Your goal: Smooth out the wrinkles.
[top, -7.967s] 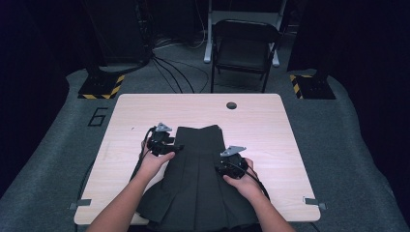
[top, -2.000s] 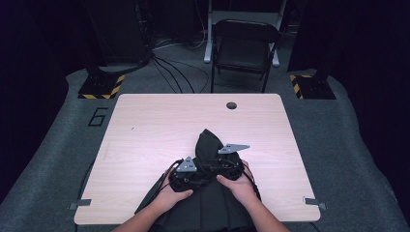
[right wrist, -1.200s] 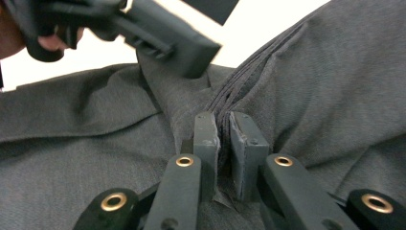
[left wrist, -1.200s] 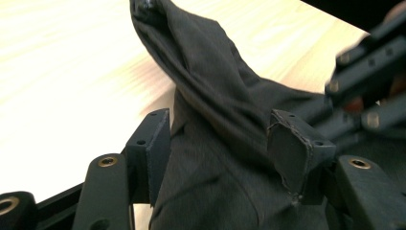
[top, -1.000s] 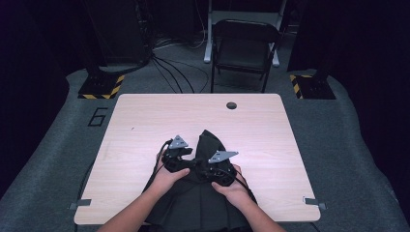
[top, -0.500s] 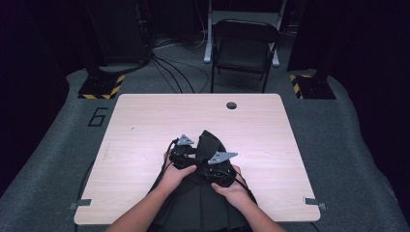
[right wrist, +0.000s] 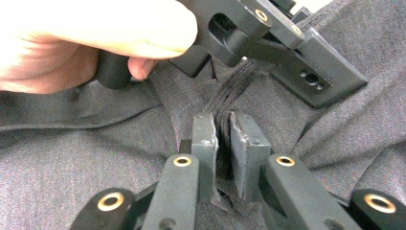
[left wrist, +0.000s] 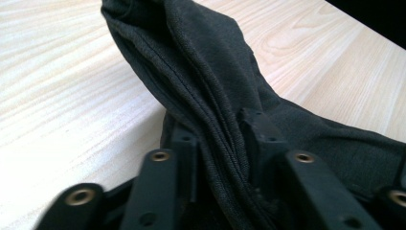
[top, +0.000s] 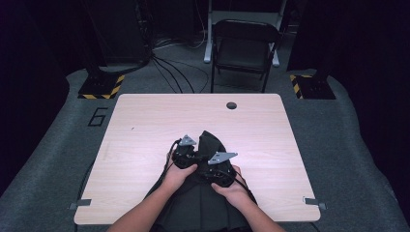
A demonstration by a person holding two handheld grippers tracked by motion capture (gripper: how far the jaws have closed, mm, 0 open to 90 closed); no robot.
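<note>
Now left tool [left wrist: 218,143] newly closing on bunched dark garment [top: 210,142].

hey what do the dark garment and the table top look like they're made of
Dark garment: seemingly a woven fabric, matte charcoal; a fine weave and stitched seam ridges show, and it folds softly.
Table top: pale wood or wood-look laminate, smooth with a slight sheen; grain lines show, which of the two is unclear.
</note>
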